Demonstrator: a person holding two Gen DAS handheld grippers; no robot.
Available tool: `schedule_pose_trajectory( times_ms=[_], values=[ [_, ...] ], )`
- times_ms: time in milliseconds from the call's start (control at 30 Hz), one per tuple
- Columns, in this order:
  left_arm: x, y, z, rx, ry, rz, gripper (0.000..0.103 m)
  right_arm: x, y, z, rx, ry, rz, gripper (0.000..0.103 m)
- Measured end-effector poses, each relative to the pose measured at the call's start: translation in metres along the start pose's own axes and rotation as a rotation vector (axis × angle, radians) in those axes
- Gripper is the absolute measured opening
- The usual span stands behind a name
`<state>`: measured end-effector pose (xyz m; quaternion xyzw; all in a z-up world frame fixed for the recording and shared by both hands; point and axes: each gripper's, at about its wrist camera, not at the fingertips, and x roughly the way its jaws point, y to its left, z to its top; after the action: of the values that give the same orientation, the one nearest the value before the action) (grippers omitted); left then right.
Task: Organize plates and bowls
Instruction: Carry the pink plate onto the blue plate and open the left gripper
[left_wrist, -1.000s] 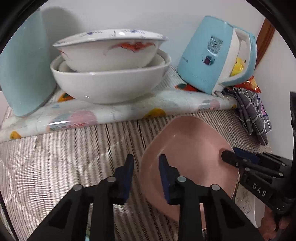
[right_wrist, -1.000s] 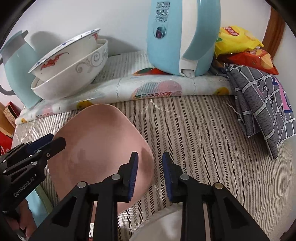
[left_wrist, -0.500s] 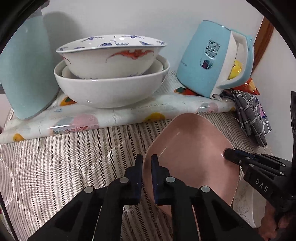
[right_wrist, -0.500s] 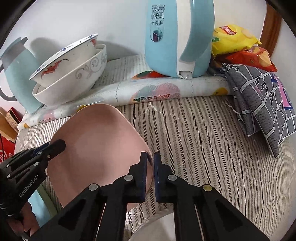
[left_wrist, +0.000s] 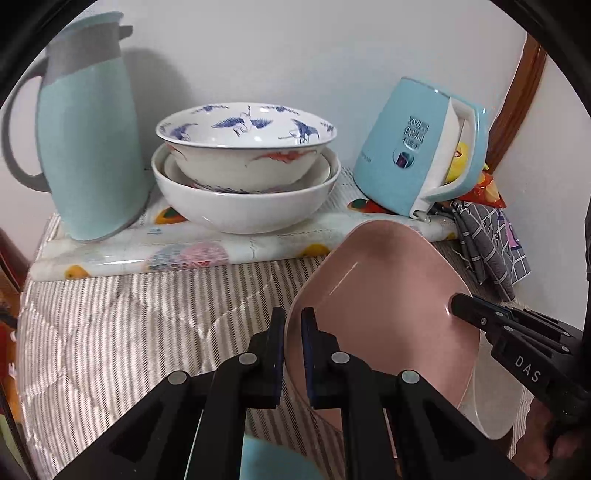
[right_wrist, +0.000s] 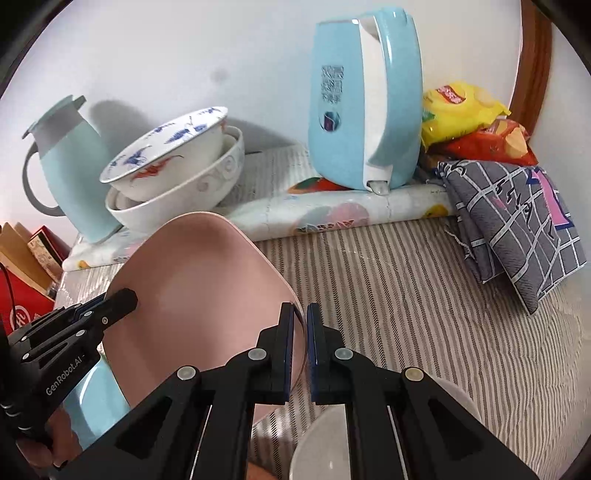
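A pink squarish plate (left_wrist: 384, 306) is held in the air above the striped cloth, gripped on both sides. My left gripper (left_wrist: 293, 325) is shut on its left rim. My right gripper (right_wrist: 300, 325) is shut on its right rim; the plate also shows in the right wrist view (right_wrist: 199, 291). At the back, a crane-patterned bowl (left_wrist: 245, 142) sits nested in a larger white bowl (left_wrist: 245, 201); the stack also shows in the right wrist view (right_wrist: 173, 173). A white plate (right_wrist: 369, 435) lies below the right gripper, and a light blue dish (left_wrist: 273, 461) lies below the left one.
A light blue thermos jug (left_wrist: 88, 144) stands back left. A light blue electric kettle (left_wrist: 417, 162) stands back right on a folded patterned mat (left_wrist: 184, 254). A grey checked cloth (right_wrist: 517, 221) and snack bags (right_wrist: 465, 110) lie at the right. Boxes (right_wrist: 26, 280) sit beyond the left edge.
Both grippers closed on the pink plate's opposite rims and lifted it off the cloth. The views rose, and the thermos jug came fully into sight.
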<state>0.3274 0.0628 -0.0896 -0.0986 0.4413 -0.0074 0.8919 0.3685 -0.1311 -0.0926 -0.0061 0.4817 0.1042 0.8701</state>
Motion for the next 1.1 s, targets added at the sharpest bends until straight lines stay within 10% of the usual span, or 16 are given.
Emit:
schedule_pose_trajectory(
  times_ms=[1100],
  values=[
    [-0.103, 0.065, -0.068, -0.089, -0.055, 0.065, 0.009, -0.068, 0.091, -0.062, -0.087, -0.044, 0.082, 0.007]
  ],
)
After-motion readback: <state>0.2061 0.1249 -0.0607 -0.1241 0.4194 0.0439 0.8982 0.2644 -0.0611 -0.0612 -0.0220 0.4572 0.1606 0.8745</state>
